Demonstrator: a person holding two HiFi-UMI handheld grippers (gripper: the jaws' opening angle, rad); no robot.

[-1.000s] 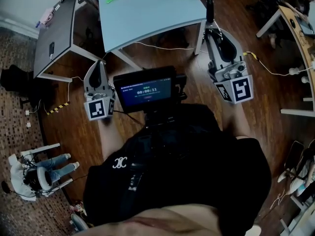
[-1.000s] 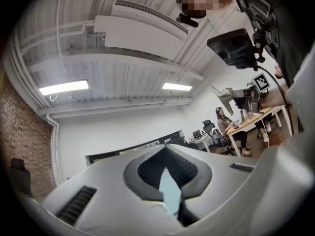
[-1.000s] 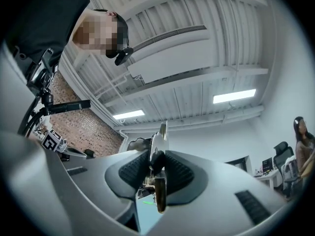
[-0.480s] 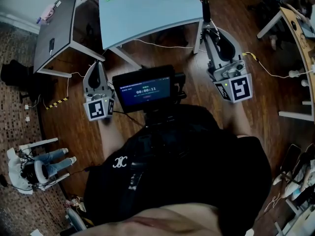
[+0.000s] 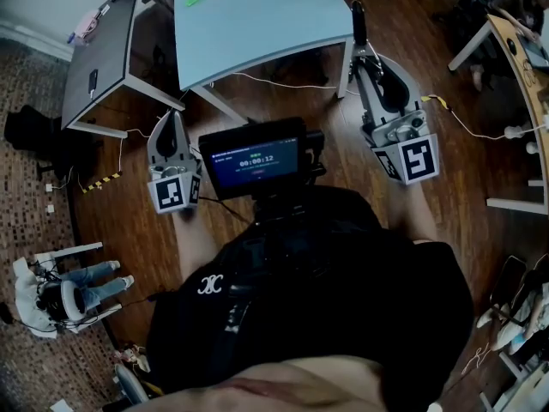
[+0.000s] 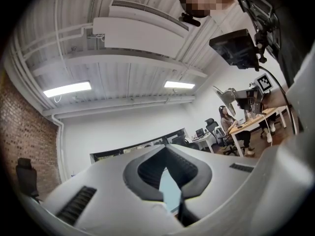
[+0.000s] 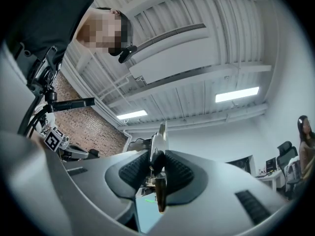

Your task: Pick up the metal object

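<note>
Right gripper point(image 5: 364, 51) points up by the corner of the pale blue table point(image 5: 257, 24). Its jaws are clamped on the metal object point(image 7: 158, 142), which stands upright between the pads and juts beyond their tips. Left gripper point(image 5: 177, 117), further left, is closed with nothing between its jaws.

Metal obj. point(image 7: 157, 162) tight betw. R gripper point(image 7: 158, 154) fingers point(image 7: 132, 173)

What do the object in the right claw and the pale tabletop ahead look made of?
Object in the right claw: the upper part looks like bare polished metal, silvery with bright glints; the gripped middle is dark, maybe plastic or rubber. Tabletop: smooth, matte, pale blue, probably laminate or painted board; the look leaves it open.
</note>
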